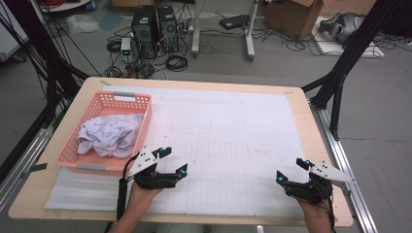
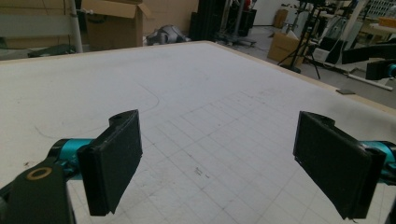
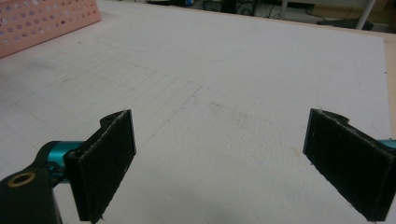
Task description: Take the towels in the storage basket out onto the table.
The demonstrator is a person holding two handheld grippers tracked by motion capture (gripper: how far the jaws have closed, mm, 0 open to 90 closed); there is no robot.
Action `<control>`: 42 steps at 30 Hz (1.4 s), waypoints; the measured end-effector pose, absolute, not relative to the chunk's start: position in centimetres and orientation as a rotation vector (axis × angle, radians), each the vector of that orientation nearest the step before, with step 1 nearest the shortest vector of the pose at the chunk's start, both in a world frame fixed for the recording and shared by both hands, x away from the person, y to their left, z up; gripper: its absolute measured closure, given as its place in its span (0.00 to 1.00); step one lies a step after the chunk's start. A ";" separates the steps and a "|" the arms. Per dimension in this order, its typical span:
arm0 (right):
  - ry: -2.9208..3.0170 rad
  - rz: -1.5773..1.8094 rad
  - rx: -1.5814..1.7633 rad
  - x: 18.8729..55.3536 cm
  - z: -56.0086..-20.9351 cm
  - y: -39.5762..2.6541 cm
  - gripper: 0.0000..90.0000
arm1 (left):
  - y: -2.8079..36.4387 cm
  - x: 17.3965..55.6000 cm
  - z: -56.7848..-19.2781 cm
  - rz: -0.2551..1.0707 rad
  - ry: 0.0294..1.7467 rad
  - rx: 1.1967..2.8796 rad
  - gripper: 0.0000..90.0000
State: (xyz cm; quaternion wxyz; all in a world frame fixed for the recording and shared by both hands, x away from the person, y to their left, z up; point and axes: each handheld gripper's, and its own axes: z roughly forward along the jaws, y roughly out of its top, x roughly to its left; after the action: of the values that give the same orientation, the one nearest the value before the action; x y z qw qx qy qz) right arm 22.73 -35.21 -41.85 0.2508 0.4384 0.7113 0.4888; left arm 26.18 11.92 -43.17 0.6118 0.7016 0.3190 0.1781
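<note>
Both grippers, left point(image 1: 172, 161) and right point(image 1: 292, 171), hover wide open and empty over the white mat point(image 1: 233, 145), while the crumpled cloth point(image 1: 111, 134) in the pink basket point(image 1: 99, 168) looks light, limp and best pinched at a raised fold.

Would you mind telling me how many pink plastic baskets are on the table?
1. The pink perforated plastic basket sits at the table's left edge, holding a crumpled white cloth, beside the left gripper.

Two hand-held grippers: left point(image 1: 174, 161), right point(image 1: 292, 170); one pink basket point(image 1: 69, 154); one crumpled cloth point(image 1: 111, 134); one white mat point(image 1: 233, 145)
</note>
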 end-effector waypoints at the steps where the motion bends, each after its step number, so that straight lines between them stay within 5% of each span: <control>1: 1.938 1.331 1.194 22.8 -41.9 -35.2 0.09 | 11.9 26.2 -43.2 0.405 0.736 1.619 0.18; 42: 1.961 1.358 1.194 22.7 -42.0 -35.3 0.09 | 12.2 26.1 -42.6 0.401 0.724 1.618 0.18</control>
State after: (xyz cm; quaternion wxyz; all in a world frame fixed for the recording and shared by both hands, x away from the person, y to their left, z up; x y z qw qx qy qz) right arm 22.67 -35.26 -41.96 0.2348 0.4350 0.7146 0.4949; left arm 26.13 12.17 -42.57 0.6147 0.7023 0.3141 0.1739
